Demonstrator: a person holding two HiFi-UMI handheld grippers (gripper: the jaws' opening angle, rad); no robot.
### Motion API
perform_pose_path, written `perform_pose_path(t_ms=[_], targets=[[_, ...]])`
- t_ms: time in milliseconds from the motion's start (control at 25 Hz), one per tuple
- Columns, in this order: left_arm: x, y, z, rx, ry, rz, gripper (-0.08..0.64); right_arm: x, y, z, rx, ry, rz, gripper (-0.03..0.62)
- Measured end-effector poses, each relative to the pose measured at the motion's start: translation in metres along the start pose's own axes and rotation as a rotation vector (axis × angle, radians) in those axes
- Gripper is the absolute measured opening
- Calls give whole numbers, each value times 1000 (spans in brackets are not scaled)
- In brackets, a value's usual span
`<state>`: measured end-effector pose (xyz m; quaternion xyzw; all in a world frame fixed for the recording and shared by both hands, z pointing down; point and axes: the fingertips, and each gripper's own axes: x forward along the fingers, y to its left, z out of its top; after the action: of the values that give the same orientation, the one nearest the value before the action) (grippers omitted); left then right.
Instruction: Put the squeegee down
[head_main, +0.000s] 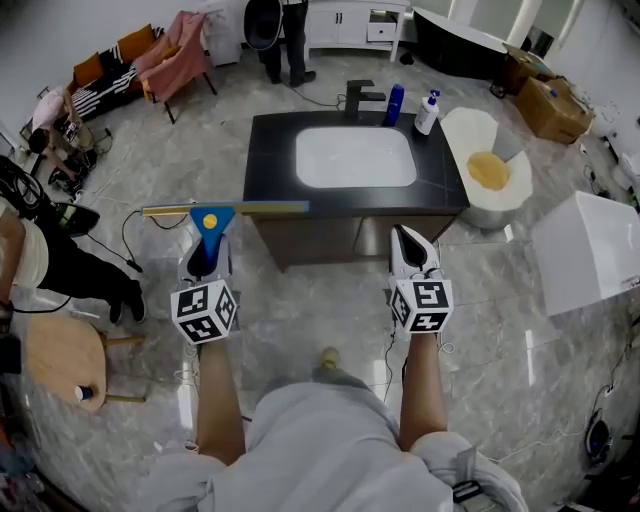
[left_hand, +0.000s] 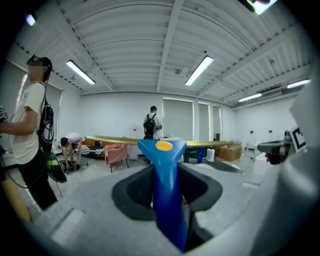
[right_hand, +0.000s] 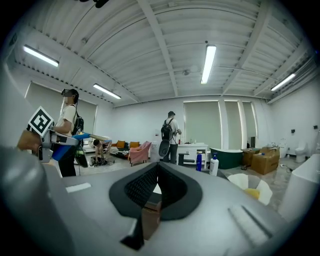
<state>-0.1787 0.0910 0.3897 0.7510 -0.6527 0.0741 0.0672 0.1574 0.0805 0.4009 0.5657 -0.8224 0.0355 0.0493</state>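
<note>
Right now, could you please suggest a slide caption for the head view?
The left gripper holds a blue squeegee; the right gripper is empty, both facing the black sink counter.

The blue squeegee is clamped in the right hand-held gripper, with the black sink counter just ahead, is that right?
No. The blue squeegee is clamped in the left hand-held gripper, as the left gripper view shows; the right hand-held gripper is empty. The black sink counter is ahead.
</note>
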Motion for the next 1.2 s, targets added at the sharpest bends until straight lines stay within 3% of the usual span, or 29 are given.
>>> perform_pose_path(t_ms=[640, 1200], targets=[[81, -31, 24, 22, -18, -22, 127, 59, -51, 3, 25, -21, 18, 3], [196, -3, 33, -16, 1, -45, 127, 164, -83, 12, 19, 5, -6, 3]])
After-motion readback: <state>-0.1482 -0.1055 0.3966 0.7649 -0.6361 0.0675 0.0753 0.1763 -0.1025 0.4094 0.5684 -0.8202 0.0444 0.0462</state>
